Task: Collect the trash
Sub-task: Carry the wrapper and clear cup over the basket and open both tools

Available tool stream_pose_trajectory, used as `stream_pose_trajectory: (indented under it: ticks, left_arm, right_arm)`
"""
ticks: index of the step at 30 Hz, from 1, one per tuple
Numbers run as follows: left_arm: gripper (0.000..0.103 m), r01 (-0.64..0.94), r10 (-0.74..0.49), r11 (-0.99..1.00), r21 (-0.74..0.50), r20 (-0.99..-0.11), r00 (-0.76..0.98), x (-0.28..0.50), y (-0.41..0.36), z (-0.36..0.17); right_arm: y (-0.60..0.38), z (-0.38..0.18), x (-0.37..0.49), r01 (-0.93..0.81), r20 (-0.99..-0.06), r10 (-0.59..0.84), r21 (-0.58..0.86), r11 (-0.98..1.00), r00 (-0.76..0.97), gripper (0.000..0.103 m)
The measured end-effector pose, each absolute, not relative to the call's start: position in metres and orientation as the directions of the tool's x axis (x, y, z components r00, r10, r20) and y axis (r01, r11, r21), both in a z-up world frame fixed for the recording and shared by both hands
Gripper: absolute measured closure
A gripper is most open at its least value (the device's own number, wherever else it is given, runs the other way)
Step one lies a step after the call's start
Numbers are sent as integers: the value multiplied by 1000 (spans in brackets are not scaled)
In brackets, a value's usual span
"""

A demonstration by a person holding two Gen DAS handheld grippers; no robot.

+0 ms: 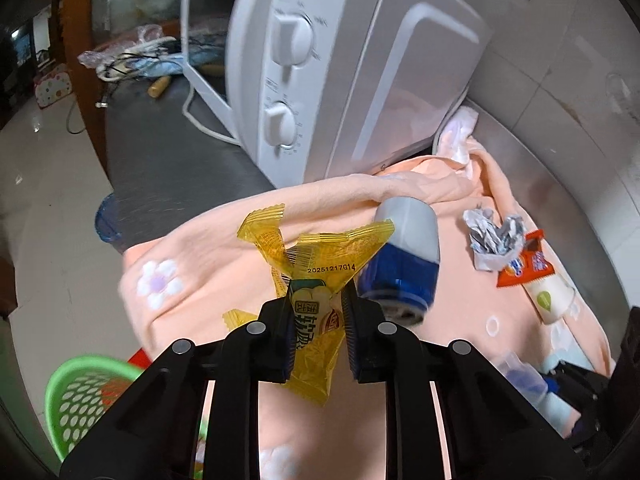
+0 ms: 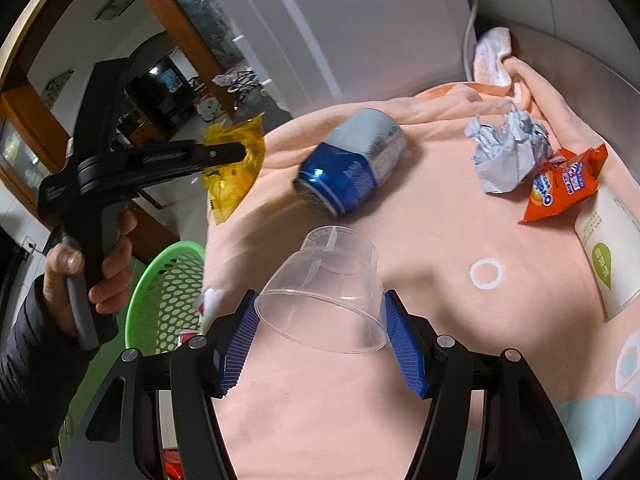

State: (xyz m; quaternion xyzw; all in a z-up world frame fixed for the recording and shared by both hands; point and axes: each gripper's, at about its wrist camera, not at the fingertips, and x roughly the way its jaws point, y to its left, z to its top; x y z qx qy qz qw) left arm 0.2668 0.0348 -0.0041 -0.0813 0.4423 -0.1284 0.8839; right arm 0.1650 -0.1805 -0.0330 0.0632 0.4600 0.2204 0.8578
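Observation:
My left gripper [image 1: 316, 312] is shut on a yellow snack wrapper [image 1: 316, 268] and holds it above the left edge of the peach cloth [image 1: 224, 240]; the gripper [image 2: 240, 154] and wrapper [image 2: 234, 168] also show in the right wrist view. My right gripper [image 2: 320, 328] is shut on a clear plastic cup [image 2: 324, 292], held on its side just above the cloth [image 2: 420, 240]. A dented blue can [image 2: 352, 164], crumpled foil paper [image 2: 508, 152], an orange snack packet [image 2: 564, 184] and a white paper cup [image 2: 608, 252] lie on the cloth.
A green perforated basket [image 2: 168, 292] stands below the counter's left edge, also seen in the left wrist view [image 1: 80, 396]. A white microwave [image 1: 328, 64] stands behind the cloth. A tiled wall [image 1: 560, 60] rises at the right.

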Motion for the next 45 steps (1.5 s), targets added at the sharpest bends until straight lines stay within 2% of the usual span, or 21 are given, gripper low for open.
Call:
stream_pose_trajectory:
  ticks: [11,20,35,37,45]
  left_arm:
    - [84,49,-179,980,-193,-746,641,192,99,14]
    - [84,-80,-85,981,-175,-767,636,146,157,3]
    - [83,-243,-12,953,-179,-828,561,112,214,-35]
    - [79,-261,-2,949,-176,-832,554,109,219,-37]
    - [76,-313,13,931,-187,-842,540,99,237,-44]
  right_arm:
    - [-134,-26,151,-411,-747,492,316,855,448,42]
    - [-87,-23,143,-495,-744,533,312,811,403,42]
    - [-6,-33,140,-600,-762,571,312,737,306,42]
    - [3,-35,140,-606,-764,574,315,730,295,42]
    - [40,-51,136,-632,-771,594,347,693,228,42]
